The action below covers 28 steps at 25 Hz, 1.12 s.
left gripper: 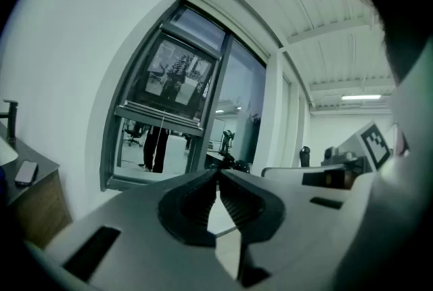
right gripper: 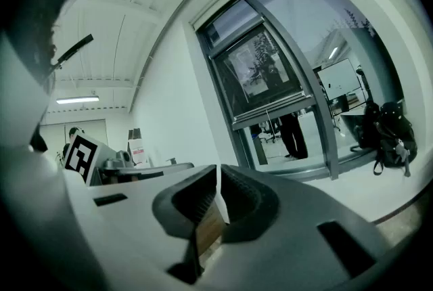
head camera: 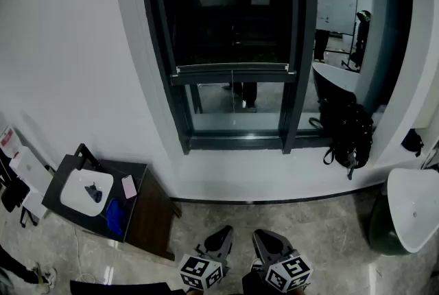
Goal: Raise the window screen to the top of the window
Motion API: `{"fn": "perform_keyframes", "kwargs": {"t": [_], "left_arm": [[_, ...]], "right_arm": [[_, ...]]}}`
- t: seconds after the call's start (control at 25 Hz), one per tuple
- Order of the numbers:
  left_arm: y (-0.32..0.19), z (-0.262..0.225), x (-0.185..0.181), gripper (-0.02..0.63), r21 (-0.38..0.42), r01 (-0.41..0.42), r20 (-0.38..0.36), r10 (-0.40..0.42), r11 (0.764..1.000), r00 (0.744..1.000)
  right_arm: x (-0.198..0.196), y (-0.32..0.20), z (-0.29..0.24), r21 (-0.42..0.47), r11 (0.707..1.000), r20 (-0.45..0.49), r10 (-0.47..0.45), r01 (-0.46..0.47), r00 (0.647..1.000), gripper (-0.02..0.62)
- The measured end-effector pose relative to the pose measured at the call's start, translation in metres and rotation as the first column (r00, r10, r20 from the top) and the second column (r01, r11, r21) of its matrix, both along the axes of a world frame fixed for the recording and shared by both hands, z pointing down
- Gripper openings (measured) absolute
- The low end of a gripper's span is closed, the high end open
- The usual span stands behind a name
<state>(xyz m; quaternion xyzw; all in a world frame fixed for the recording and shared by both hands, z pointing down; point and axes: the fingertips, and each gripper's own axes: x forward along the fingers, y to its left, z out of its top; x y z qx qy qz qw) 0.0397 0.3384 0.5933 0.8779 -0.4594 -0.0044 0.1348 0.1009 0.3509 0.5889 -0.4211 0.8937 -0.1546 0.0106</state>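
Observation:
The window [head camera: 233,46] has a dark frame set in the white wall. The screen's bottom rail [head camera: 232,70] sits about two thirds of the way down the window, with a thin pull cord [head camera: 232,84] hanging from its middle. Below the rail the pane is bare. Both grippers are low in the head view, well short of the window. My left gripper [head camera: 223,232] is shut with nothing in it, and so is my right gripper [head camera: 264,236]. The left gripper [left gripper: 218,172] faces the rail [left gripper: 159,118] from afar. The right gripper [right gripper: 218,173] sees the rail [right gripper: 274,111] far off.
A dark side table [head camera: 140,208] stands at the left wall with a white dish [head camera: 79,192], a pink phone [head camera: 129,186] and a blue cloth [head camera: 114,215]. A black backpack [head camera: 350,134] leans right of the window. A white rounded bin [head camera: 413,208] stands far right.

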Motion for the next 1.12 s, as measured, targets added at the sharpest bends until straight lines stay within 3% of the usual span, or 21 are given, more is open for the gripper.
{"fn": "perform_keyframes", "kwargs": {"t": [0.32, 0.52, 0.88, 1.12], "left_arm": [[-0.119, -0.011, 0.029, 0.002, 0.031, 0.071, 0.002, -0.071, 0.997, 0.997], [-0.164, -0.007, 0.032, 0.002, 0.013, 0.119, 0.020, -0.120, 0.993, 0.993], [-0.232, 0.000, -0.003, 0.002, -0.010, 0.204, 0.034, -0.204, 0.979, 0.978], [-0.316, -0.001, -0.038, 0.002, 0.005, 0.186, 0.029, -0.186, 0.982, 0.982]], "right_arm": [[0.039, -0.116, -0.016, 0.047, 0.998, -0.024, -0.046, 0.047, 0.999, 0.022], [0.053, -0.172, -0.008, 0.034, 0.998, -0.023, -0.058, 0.059, 0.998, 0.021], [0.026, -0.242, 0.000, 0.009, 0.990, -0.024, -0.143, 0.143, 0.989, 0.021], [0.004, -0.318, 0.001, 0.005, 0.995, -0.028, -0.097, 0.097, 0.995, 0.021]]}}
